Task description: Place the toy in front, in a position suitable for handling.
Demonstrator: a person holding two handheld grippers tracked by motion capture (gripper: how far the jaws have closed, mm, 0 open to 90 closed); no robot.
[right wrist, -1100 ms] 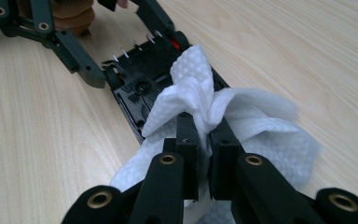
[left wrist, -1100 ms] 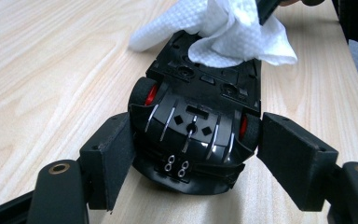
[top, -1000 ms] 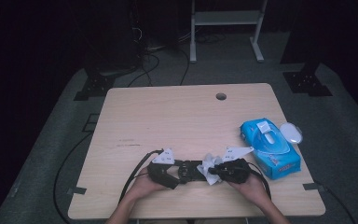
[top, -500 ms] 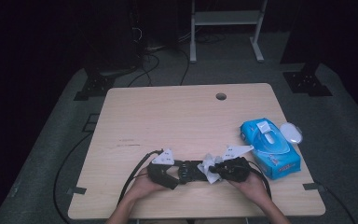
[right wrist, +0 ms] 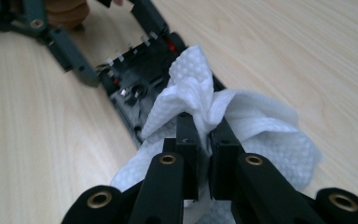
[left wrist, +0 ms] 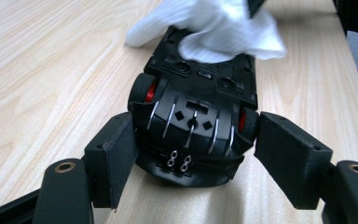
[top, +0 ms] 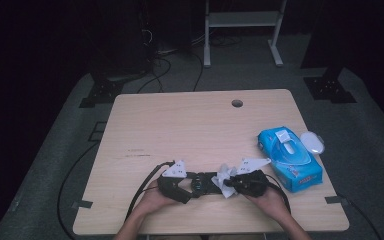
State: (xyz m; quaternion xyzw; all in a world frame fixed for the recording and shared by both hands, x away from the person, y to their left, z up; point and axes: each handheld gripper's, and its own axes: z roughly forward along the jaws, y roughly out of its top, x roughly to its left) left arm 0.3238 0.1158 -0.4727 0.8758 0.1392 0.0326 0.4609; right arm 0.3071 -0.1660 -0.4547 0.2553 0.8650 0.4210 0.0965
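Observation:
A black toy car (left wrist: 196, 126) lies upside down on the table near its front edge, with red wheel hubs showing. My left gripper (left wrist: 193, 158) is shut on the car's end, one pad against each side. My right gripper (right wrist: 204, 135) is shut on a crumpled white wipe (right wrist: 191, 93), which rests on the car's underside (right wrist: 135, 84) at the other end. In the high view the car (top: 207, 181) sits between the left gripper (top: 195, 186) and the right gripper (top: 232, 182), and the wipe (top: 225, 179) bunches over its right half.
A blue pack of wipes (top: 290, 157) lies right of my right hand, with a small white oval thing (top: 312, 142) beside it at the table's edge. A cable hole (top: 237, 103) sits near the far edge. Dark floor, cables and stands surround the wooden table (top: 180, 130).

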